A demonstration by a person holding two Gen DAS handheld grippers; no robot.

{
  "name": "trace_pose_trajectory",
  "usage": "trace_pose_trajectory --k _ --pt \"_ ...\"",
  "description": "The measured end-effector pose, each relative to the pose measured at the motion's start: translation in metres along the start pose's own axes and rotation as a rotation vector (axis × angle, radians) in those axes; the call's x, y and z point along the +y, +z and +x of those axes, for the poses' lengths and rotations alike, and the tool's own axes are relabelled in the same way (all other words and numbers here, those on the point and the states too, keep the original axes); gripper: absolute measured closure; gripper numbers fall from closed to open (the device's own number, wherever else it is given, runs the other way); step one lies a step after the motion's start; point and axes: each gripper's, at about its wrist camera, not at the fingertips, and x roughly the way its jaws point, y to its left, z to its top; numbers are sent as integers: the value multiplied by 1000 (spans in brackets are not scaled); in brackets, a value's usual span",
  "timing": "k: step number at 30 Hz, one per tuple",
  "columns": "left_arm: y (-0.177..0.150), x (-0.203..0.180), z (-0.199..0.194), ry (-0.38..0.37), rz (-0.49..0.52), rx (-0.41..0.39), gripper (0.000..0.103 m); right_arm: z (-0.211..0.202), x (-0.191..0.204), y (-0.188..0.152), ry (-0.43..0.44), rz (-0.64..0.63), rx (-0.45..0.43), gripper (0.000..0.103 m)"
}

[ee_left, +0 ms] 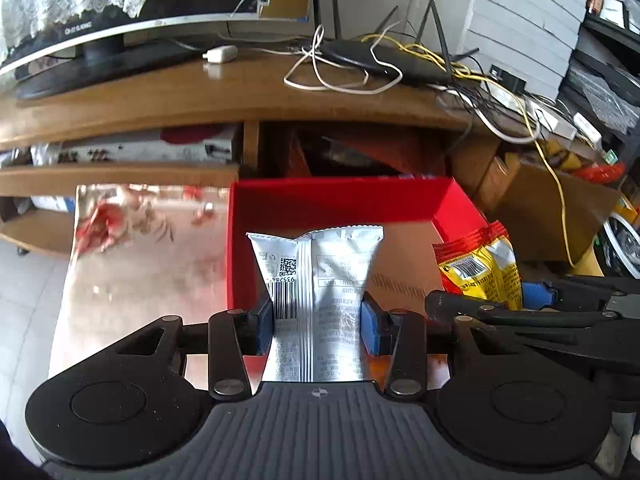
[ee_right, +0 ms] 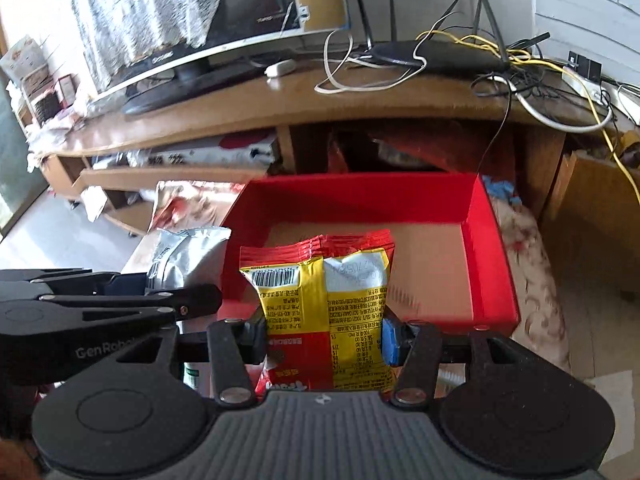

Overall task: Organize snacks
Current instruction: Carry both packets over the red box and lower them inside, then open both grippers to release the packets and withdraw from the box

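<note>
left gripper [ee_left: 318,322]: pinching shiny silver snack bag [ee_left: 320,268] | right gripper [ee_right: 326,334]: pinching red-and-yellow snack bag [ee_right: 320,280] | big red cardboard box [ee_right: 492,240]: looks empty, both bags still to drop in

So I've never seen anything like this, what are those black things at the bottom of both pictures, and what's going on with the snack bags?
Those are two handheld grippers; a person holds one in each hand, and each carries a camera looking out along its fingers. The left gripper has its blue-padded fingers shut on a silver snack packet. The right gripper is shut on a red and yellow snack packet. Each view also shows the other gripper at its side. Ahead lies an open red box, with nothing visible inside, on a flowered cloth. Behind is a wooden TV stand with a router and cables.
</note>
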Motion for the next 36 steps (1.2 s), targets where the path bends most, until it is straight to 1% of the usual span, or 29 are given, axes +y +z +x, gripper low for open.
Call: trace_pose_trajectory --k 5,8,14,20,26,28,31,33,36 --pt "26 4 26 17 -1 -7 53 27 -9 26 -11 17 -7 44" --pt "40 1 41 34 15 -12 54 42 -15 41 -19 28 -13 44" --pt "53 -2 76 53 30 2 55 77 -34 58 -22 63 2 44" --pt "47 4 109 63 14 49 55 113 -46 55 -26 76 53 44" --pt "35 14 127 70 -7 94 54 137 -43 45 -37 54 109 44" --pt "33 13 127 86 15 80 53 142 -43 42 -39 53 126 44" --pt "32 10 127 95 30 78 51 144 -43 39 -51 45 125 43" --pt "31 11 125 93 34 78 47 145 -43 38 -78 22 120 42" --pt "31 12 124 95 29 75 42 144 -43 37 -89 13 125 41"
